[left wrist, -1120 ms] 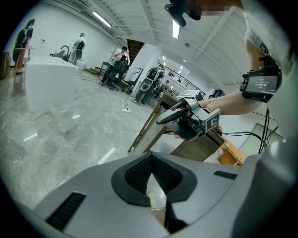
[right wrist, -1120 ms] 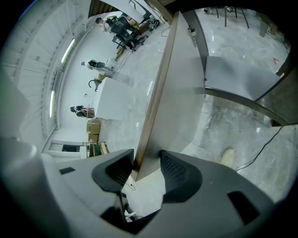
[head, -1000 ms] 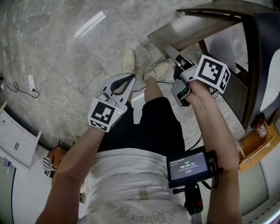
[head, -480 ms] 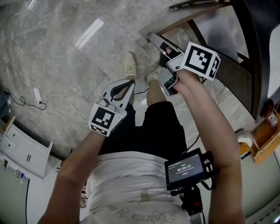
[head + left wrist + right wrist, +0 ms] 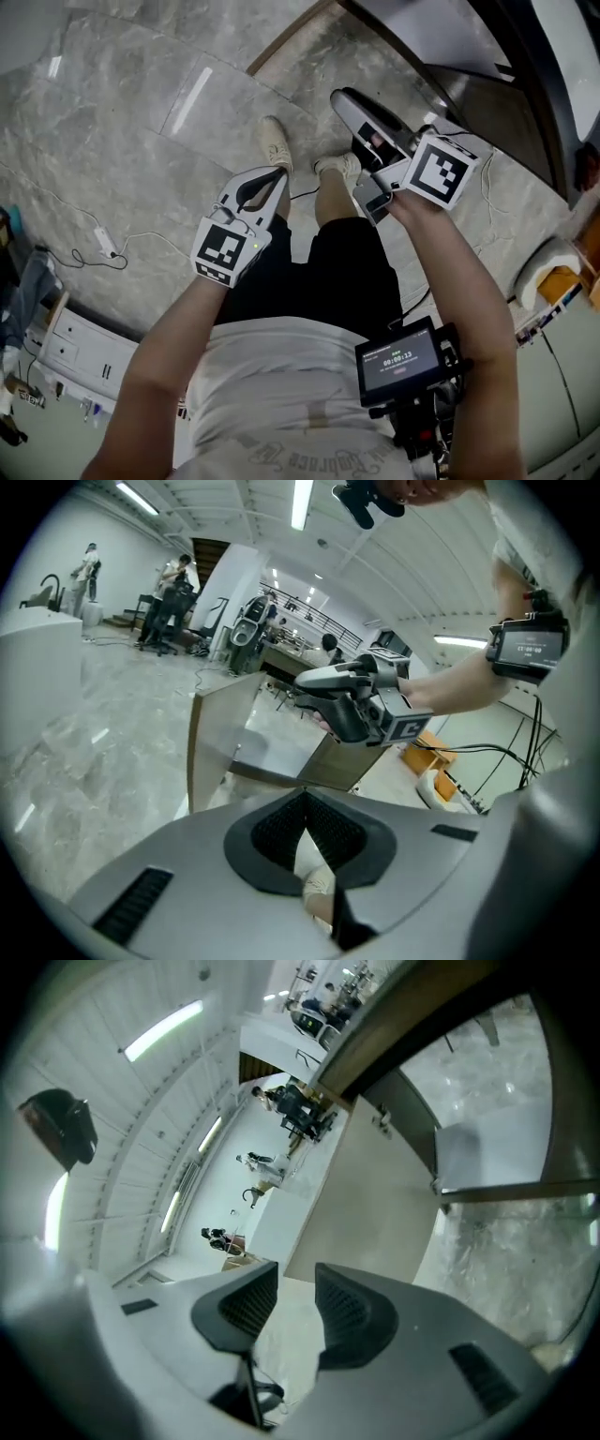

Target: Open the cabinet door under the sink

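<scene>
The cabinet under the sink (image 5: 483,98) lies at the top right of the head view. Its beige door (image 5: 217,733) stands swung open in the left gripper view, with a shelf (image 5: 272,752) showing inside. The right gripper view shows the same door (image 5: 375,1194) ahead. My right gripper (image 5: 345,101) hangs in the air clear of the door; its jaws are closing with nothing between them. My left gripper (image 5: 278,174) is shut and empty, held over the floor near the person's shoes (image 5: 275,142). The right gripper (image 5: 323,682) also shows in the left gripper view.
A power strip with a cable (image 5: 103,246) lies on the marble floor at left. A white drawer unit (image 5: 75,352) stands at the lower left, an orange box (image 5: 562,281) at the right. A small screen (image 5: 401,359) is strapped to the right forearm. People stand far off (image 5: 173,583).
The right gripper has come away from the door's edge and risen, and its jaws have narrowed. The left gripper has shifted slightly. The head view has swung.
</scene>
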